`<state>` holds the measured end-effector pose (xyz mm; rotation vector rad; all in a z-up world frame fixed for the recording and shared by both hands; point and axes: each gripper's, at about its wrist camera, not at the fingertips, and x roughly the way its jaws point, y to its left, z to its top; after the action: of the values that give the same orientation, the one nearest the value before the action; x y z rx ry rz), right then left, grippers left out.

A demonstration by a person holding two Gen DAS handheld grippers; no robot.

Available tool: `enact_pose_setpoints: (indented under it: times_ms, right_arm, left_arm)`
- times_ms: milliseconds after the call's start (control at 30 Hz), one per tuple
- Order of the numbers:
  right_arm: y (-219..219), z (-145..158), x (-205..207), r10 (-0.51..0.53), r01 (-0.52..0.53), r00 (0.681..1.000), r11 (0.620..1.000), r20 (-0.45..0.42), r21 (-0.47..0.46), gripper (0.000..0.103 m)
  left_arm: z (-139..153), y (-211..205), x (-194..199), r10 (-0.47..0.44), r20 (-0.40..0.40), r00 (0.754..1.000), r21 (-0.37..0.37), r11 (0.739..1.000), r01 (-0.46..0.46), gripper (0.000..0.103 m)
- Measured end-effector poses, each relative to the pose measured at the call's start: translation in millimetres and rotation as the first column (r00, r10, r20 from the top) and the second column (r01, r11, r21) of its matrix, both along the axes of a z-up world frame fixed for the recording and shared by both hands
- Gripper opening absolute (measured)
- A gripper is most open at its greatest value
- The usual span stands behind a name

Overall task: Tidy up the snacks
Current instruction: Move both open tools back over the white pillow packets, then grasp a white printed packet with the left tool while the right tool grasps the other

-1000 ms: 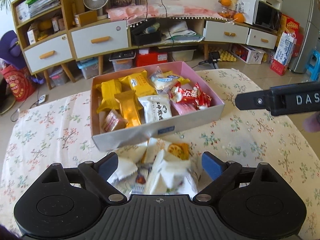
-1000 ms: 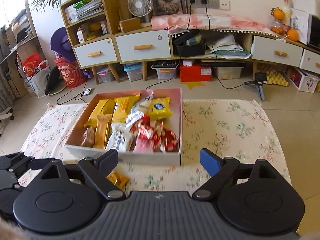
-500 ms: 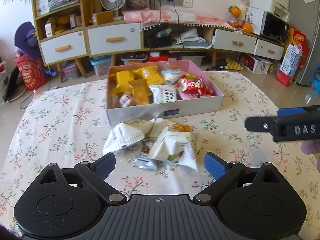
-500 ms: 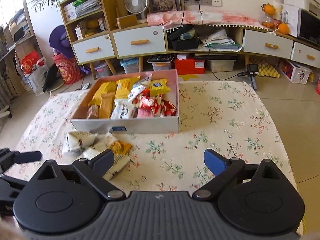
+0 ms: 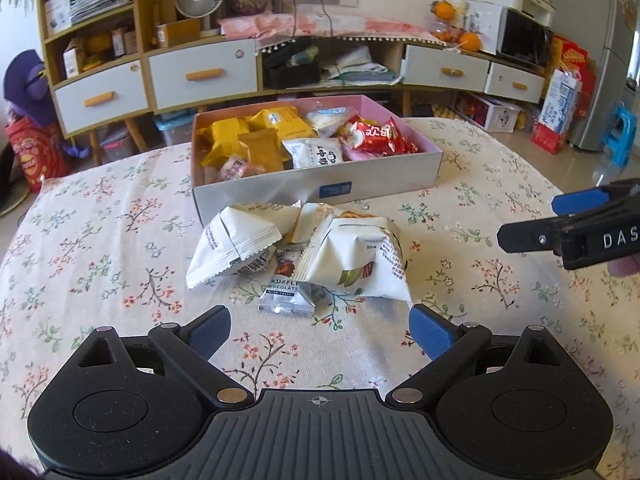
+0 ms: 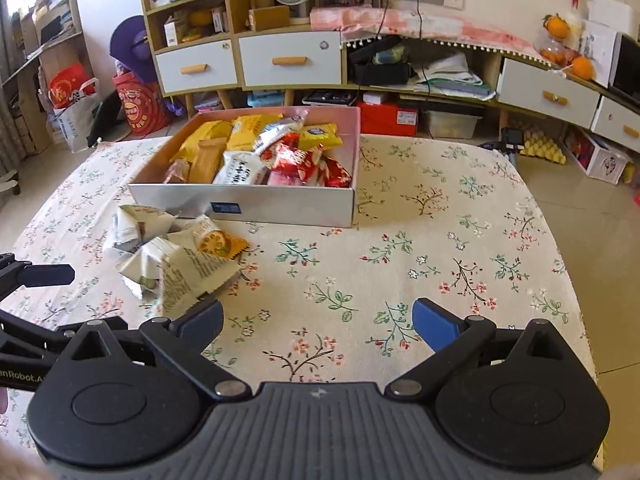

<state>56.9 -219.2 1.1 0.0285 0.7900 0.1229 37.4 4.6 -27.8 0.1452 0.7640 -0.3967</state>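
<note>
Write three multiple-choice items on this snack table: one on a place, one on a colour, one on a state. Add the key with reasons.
1. Where does the loose pile of white packets lie?
A. inside the box
B. on the cloth in front of the box
C. on the floor

2. What colour are the box's inner walls?
A. pink
B. green
C. black

3. How do the left tongs stand?
A. shut on a white packet
B. shut with nothing in them
C. open with nothing in them

Key:
1 B, the packets rest on the flowered cloth just before the box's front wall.
2 A, the far and side walls show pink inside in both views.
3 C, the blue pads stand wide apart over bare cloth, short of the pile. The right tongs are open too and have just been opening wider, nothing between them.
</note>
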Motion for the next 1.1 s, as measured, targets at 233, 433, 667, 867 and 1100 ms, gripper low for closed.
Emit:
enact_pose_setpoints:
  times_ms: [233, 433, 667, 867, 1100]
  right_arm:
    - [4.3, -7.0, 5.1, 0.043, -0.043, 0.999, 0.999, -0.004, 0.005, 0.101]
    - [10.2, -10.6, 16.5, 0.073, -0.073, 0.997, 0.997, 0.0, 0.002, 0.101]
    - [16.7, -12.9, 26.9, 0.136, -0.136, 0.991, 0.989, 0.003, 0.058, 0.101]
    - [26.6, -8.0, 31.1, 0.22, -0.219, 0.975, 0.963, 0.015, 0.155, 0.101]
    - [49.2, -8.6, 33.3, 0.295, -0.294, 0.955, 0.945, 0.012, 0.141, 0.1]
  left_arm:
    - [-6.0, 0.5, 7.7, -0.019, -0.006, 1.0, -0.009, 1.0, 0.019, 0.097]
    - [-10.2, 1.0, 15.4, -0.031, -0.015, 0.999, -0.025, 0.999, 0.03, 0.097]
    - [-10.1, 5.8, 26.4, -0.065, -0.02, 0.998, -0.016, 0.998, 0.065, 0.095]
    - [-1.3, 27.1, 23.8, -0.105, 0.008, 0.994, 0.008, 0.994, 0.105, 0.095]
    - [1.2, 49.2, 38.7, -0.035, 0.047, 0.998, 0.031, 0.999, 0.034, 0.095]
